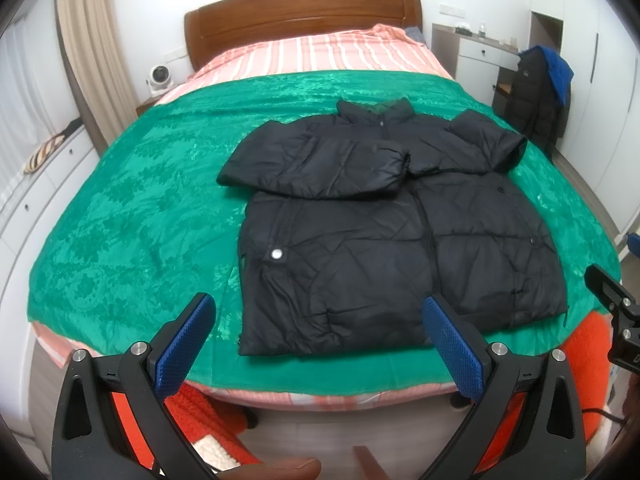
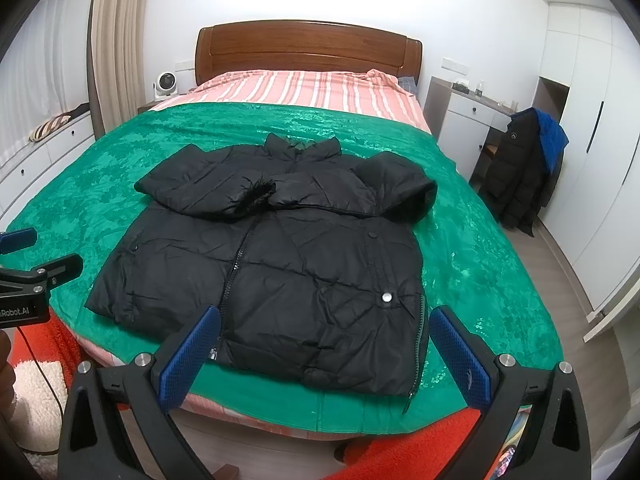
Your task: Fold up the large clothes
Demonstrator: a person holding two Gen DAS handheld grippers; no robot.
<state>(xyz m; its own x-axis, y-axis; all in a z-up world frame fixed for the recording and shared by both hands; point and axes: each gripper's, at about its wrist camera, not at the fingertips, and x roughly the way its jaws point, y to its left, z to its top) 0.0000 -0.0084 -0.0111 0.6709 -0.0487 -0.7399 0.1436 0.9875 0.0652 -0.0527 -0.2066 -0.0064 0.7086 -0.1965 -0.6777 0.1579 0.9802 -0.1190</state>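
Two grippers, left gripper [image 1: 320, 340] and right gripper [image 2: 326, 350], fingers spread and empty, flank the black puffer jacket's [image 1: 384, 240] hem at lower frame; collar-to-hem axis runs up-frame, sleeves crossed over chest.

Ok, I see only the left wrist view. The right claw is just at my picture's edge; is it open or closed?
Observer: Open. The right claw has both blue pads spread with nothing between them, over the near hem of the jacket.
Operator: Does anything hang from that hem?
Observer: Yes. A side zipper runs down the corner nearest that claw, and its end trails onto the green blanket.
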